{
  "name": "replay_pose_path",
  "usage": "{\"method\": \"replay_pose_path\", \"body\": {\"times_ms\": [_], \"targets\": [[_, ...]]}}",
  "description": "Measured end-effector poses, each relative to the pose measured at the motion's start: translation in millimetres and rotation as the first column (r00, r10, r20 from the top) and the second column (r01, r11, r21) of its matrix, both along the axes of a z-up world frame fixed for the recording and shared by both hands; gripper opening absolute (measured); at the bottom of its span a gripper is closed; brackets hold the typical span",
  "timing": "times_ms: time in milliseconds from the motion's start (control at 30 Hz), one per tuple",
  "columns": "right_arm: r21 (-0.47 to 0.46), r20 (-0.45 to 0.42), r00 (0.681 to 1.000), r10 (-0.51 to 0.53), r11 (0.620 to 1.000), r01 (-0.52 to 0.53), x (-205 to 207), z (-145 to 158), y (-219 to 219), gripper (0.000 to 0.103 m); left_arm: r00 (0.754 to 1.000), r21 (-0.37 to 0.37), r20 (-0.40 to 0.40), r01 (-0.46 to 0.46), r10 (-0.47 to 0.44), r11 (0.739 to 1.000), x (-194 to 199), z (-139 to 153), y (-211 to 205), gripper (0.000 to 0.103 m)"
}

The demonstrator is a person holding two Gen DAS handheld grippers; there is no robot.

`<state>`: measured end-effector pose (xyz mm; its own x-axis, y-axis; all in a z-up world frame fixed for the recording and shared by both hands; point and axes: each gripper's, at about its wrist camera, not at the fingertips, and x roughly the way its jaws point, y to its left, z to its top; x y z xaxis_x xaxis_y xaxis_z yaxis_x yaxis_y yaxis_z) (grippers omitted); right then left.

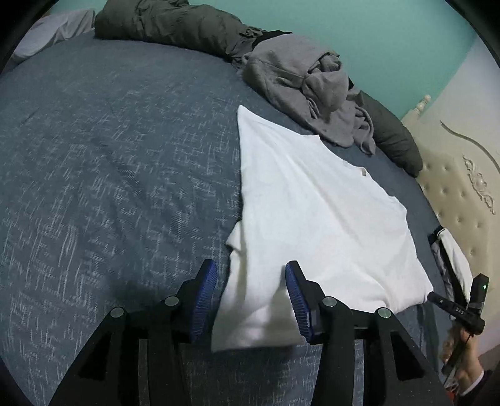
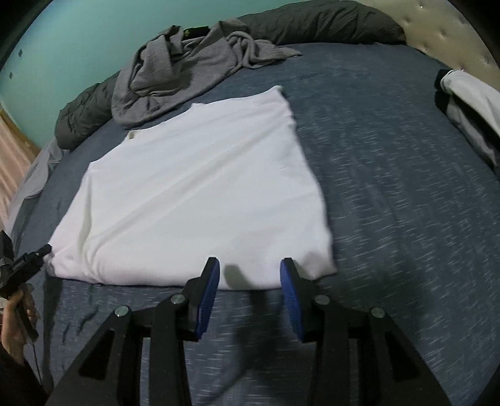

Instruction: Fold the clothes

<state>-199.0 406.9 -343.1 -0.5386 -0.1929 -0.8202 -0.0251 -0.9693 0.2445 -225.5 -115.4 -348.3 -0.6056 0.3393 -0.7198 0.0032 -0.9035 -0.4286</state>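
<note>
A white shirt [image 2: 193,187] is laid out flat on the blue bedspread [image 2: 390,193], its sleeves tucked in so that a rough rectangle is formed. In the left wrist view, the left tool [image 1: 251,284] is held just above the shirt's near corner with its blue pads [image 1: 204,296] spread wide, and nothing is gripped between them; a loose flap of white cloth is seen between the fingers. In the right wrist view, the right tool [image 2: 250,281] is likewise spread apart and empty, poised over the shirt's near edge close to its right corner. A crumpled grey garment [image 2: 187,71] is piled at the far side of the shirt, touching its collar end, and a dark olive item [image 2: 315,25] is stretched along the bed's far edge beyond it. A black and white garment [image 2: 468,103] is seen near the tufted headboard [image 1: 462,193]. A teal wall [image 1: 375,37] is visible behind the bed.
</note>
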Motion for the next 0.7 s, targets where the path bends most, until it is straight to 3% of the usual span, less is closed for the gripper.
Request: {"method": "replay_pose_path", "body": {"times_ms": [33, 100, 267, 367, 400, 500, 600, 700], "targets": [[0.015, 0.001, 1.000, -0.010, 1.000, 0.010, -1, 1, 4, 0.053, 1.000, -0.004, 0.000, 0.004, -0.004, 1.000, -2, 0, 1, 0.034], [0.020, 0.001, 0.999, -0.035, 0.999, 0.035, -4, 1, 14, 0.054, 1.000, -0.009, 0.001, 0.009, -0.009, 1.000, -6, -1, 3, 0.009], [-0.001, 0.035, 0.995, -0.091, 0.996, 0.091, -13, -10, 31, 0.055, 1.000, -0.007, -0.021, 0.005, -0.006, 1.000, -2, 5, -1, 0.004], [-0.066, 0.069, 0.991, -0.116, 0.991, 0.121, -21, -23, 42, 0.055, 0.999, 0.021, -0.045, 0.004, -0.003, 1.000, 3, 13, -8, 0.003], [-0.088, 0.075, 0.989, -0.126, 0.987, 0.132, -23, -27, 45, 0.053, 0.999, 0.034, -0.047, -0.001, 0.002, 0.999, 4, 13, -10, 0.003], [-0.108, 0.070, 0.991, -0.114, 0.987, 0.121, -26, -28, 49, 0.006, 0.999, 0.078, -0.026, -0.022, 0.024, 0.997, 5, 5, -21, 0.002], [-0.117, 0.049, 0.995, -0.092, 0.988, 0.097, -24, -25, 49, 0.003, 0.999, 0.106, -0.005, -0.045, 0.045, 0.993, 9, -4, -31, 0.002], [-0.146, 0.022, 0.990, -0.137, 0.980, 0.138, -18, -21, 64, 0.002, 0.998, 0.106, -0.014, -0.057, 0.059, 0.993, 13, -4, -38, 0.002]]}}
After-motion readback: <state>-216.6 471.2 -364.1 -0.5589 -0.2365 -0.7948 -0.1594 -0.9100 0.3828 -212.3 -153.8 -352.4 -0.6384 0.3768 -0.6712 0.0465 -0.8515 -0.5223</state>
